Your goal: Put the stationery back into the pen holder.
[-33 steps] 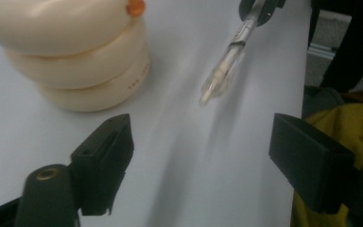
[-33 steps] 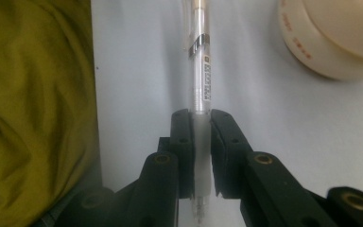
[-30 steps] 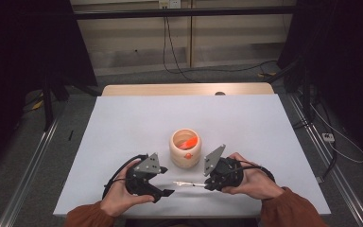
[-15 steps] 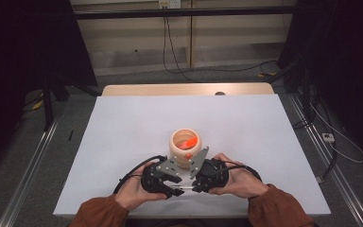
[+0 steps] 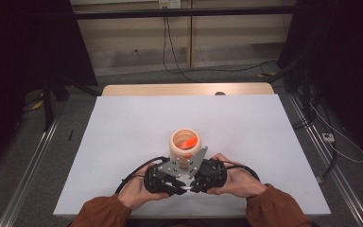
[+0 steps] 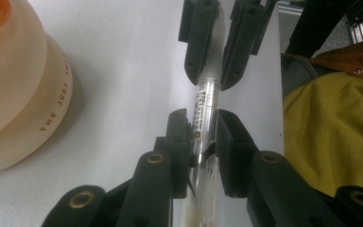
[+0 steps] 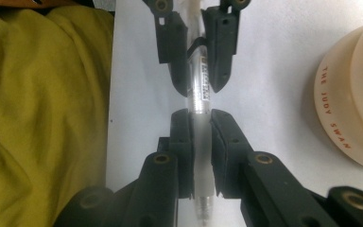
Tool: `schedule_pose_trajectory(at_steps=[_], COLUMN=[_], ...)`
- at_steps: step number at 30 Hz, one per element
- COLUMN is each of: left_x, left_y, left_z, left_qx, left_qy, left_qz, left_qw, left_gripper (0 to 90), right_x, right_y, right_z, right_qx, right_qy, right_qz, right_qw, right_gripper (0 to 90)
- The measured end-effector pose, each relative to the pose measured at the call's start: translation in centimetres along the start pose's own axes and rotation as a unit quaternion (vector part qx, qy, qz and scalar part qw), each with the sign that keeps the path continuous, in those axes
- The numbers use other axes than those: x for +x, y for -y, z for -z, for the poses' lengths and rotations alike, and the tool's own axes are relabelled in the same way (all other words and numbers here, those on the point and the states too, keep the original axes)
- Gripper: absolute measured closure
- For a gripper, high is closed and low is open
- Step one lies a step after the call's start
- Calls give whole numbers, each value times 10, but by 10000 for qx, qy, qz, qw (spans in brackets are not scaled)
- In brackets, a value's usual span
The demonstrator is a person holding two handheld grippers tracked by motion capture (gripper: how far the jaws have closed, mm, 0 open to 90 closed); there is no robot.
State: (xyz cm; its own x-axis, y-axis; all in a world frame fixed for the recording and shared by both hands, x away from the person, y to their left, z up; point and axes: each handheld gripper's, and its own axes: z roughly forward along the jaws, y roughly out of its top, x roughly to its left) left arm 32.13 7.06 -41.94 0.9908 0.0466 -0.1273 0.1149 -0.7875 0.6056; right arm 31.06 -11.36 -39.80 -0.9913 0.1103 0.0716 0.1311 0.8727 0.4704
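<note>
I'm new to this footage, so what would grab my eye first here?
Both grippers, left gripper and right gripper, meet at the white table's near edge, each shut on one clear pen held between them. Just behind stands a cream cup with something orange inside.

Both grippers (image 5: 182,182) have closed in together, gripping the pen (image 6: 203,113).

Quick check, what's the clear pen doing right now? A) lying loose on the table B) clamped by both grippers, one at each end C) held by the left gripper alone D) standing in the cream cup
B: the left gripper and the right gripper each have jaws closed on the pen.
</note>
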Motion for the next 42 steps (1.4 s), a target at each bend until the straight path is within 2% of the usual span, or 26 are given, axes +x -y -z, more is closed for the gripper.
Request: schedule_pose_trajectory(at_steps=[2,7,9,10,14,15,16,17,19,21,22,23,27,28,29,33,36,37,39,40,42], left_x=[0,2,3,4,7,7,9,10,11,13,13,12,12,12,13,15,18,19,21,23,27], left_y=[1,1,2,3,5,5,7,8,11,14,15,16,18,18,18,19,19,18,17,16,15], left_z=[-1,2,4,4,7,10,10,11,14,17,19,22,34,37,40,50,56,58,60,61,62], left_qx=[-87,-129,-180,-306,-472,-400,-549,-593,-577,-798,-847,-949,-1391,-1524,-1578,-2005,-2304,-2375,-2586,-2651,-2806], left_qy=[-25,-9,-28,48,21,-83,10,-5,-139,-67,-109,-130,-232,-267,-328,-565,-774,-824,-969,-1029,-1126], left_qz=[89,177,226,274,414,435,496,547,587,667,696,751,885,921,950,992,1007,1025,1031,1029,1056], left_qw=[9999,9998,9996,9991,9980,9982,9973,9967,9965,9946,9939,9926,9860,9836,9823,9730,9648,9624,9556,9532,9473], left_gripper=[776,781,782,781,781,782,782,782,782,782,781,782,782,781,781,781,781,781,781,781,781], right_x=[-2,-8,-8,-9,-11,-11,-12,-13,-14,-14,-13,-14,-14,-13,-12,-12,-11,-11,-8,-8,-5], right_y=[1,4,6,8,17,20,23,27,35,41,44,48,65,69,73,90,101,105,111,114,120], right_z=[1,2,3,4,11,13,14,16,19,19,19,19,22,23,24,29,33,33,33,33,34], right_qx=[-52,-175,-214,-262,-570,-638,-692,-772,-907,-965,-946,-967,-1164,-1189,-1260,-1480,-1652,-1695,-1822,-1855,-1966], right_qy=[13,-43,-34,4,115,205,310,398,404,558,655,745,978,1047,1118,1417,1716,1794,2033,2122,2297], right_qz=[-56,-225,-324,-364,-641,-745,-847,-1000,-1164,-1356,-1454,-1517,-1903,-1976,-2049,-2348,-2659,-2713,-2871,-2920,-3050], right_qw=[10000,9996,9992,9990,9962,9950,9935,9912,9882,9845,9827,9809,9699,9674,9642,9502,9341,9303,9182,9139,9031], right_gripper=[794,748,664,639,519,470,408,358,342,195,151,151,82,79,83,92,98,96,80,85,89])
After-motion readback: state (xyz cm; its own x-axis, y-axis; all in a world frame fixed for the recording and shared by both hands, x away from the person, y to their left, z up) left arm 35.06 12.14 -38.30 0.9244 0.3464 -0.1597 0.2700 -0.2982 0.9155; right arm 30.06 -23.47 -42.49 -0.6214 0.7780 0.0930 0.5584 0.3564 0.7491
